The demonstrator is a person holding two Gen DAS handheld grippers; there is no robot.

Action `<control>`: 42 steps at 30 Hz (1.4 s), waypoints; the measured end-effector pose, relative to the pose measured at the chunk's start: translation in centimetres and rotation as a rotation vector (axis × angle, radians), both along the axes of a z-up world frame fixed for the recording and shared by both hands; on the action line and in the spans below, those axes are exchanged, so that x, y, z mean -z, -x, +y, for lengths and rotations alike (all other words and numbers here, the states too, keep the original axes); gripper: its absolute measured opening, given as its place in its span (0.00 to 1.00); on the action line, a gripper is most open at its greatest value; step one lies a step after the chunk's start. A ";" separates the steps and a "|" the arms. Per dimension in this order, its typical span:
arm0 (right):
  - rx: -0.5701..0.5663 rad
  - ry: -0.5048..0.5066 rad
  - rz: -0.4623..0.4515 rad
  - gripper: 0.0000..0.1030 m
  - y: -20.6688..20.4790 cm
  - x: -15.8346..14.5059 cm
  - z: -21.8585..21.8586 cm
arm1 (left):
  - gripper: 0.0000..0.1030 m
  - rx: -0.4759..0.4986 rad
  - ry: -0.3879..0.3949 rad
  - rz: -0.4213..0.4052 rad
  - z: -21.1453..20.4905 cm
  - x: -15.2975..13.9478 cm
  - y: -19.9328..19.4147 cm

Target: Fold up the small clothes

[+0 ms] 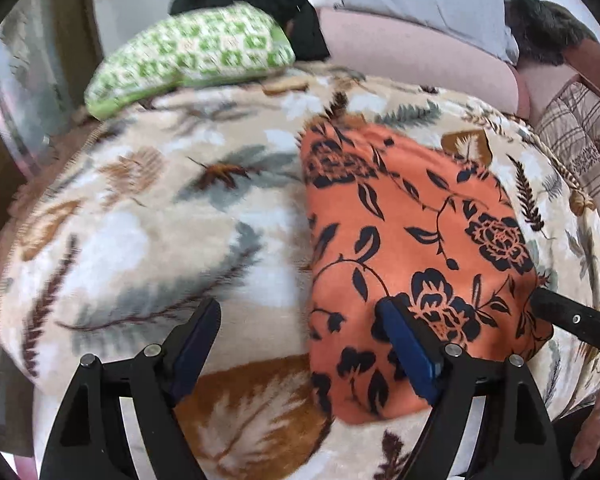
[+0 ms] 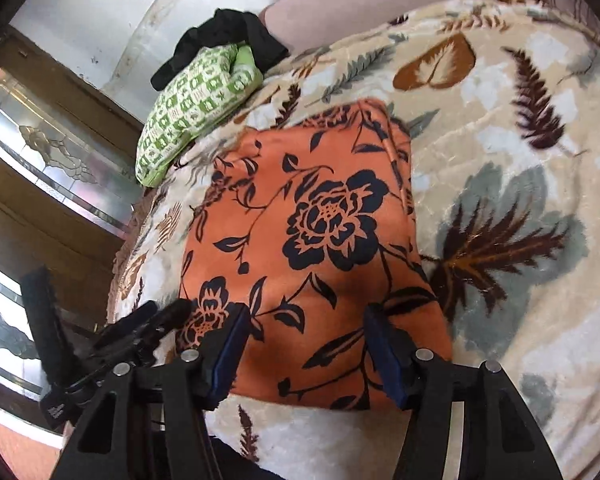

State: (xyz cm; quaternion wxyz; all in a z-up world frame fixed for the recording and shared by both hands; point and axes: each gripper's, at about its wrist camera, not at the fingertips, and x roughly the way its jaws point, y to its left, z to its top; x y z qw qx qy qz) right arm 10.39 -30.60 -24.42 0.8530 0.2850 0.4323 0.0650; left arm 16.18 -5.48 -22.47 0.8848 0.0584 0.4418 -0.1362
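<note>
Both grippers angled steeply down over a bed, side by side above the near edge of a folded orange cloth [image 2: 312, 240].

Left gripper [image 1: 300, 334] tilted down toward the blanket [image 1: 148, 224], near the cloth's left edge. Right gripper [image 2: 304, 334] pitched down over the cloth's near part, roughly centred on it. Tip of the right gripper poking in at the right edge of the left wrist view; part of the left gripper showing at the lower left of the right wrist view.

No hand clearly visible in either view; only a sliver of what may be fingers at the bottom right corner of the left wrist view, too cut off to be sure. Left wrist view smeared, so the far pillow [image 1: 188, 52] and the dark garment [image 1: 276, 4] behind it read only as a green-checked shape and a black heap. Near edge of the cloth hidden partly behind the gripper bodies. Height of the pads above the fabric hard to judge.

Left fingers [image 1: 198, 344] spread wide: one over bare blanket, the other over the cloth, nothing gripped between. Right fingers [image 2: 380, 344] moderately apart, both over orange fabric, with no fold pinched between them.

Cloth lying flat as a neat rectangle on the leaf-patterned blanket, black flowers up, well nearer than the pillow.
</note>
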 end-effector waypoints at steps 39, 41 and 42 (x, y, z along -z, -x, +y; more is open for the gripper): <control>0.054 0.370 -0.481 0.62 18.9 -21.8 7.0 | 0.82 -0.206 0.058 -0.513 8.3 -24.7 18.4; 0.060 0.375 -0.495 0.62 19.6 -22.6 7.2 | 0.82 -0.202 0.056 -0.521 8.4 -24.9 18.8; 0.065 0.376 -0.500 0.62 20.0 -22.9 7.3 | 0.82 -0.200 0.053 -0.524 8.4 -24.9 19.0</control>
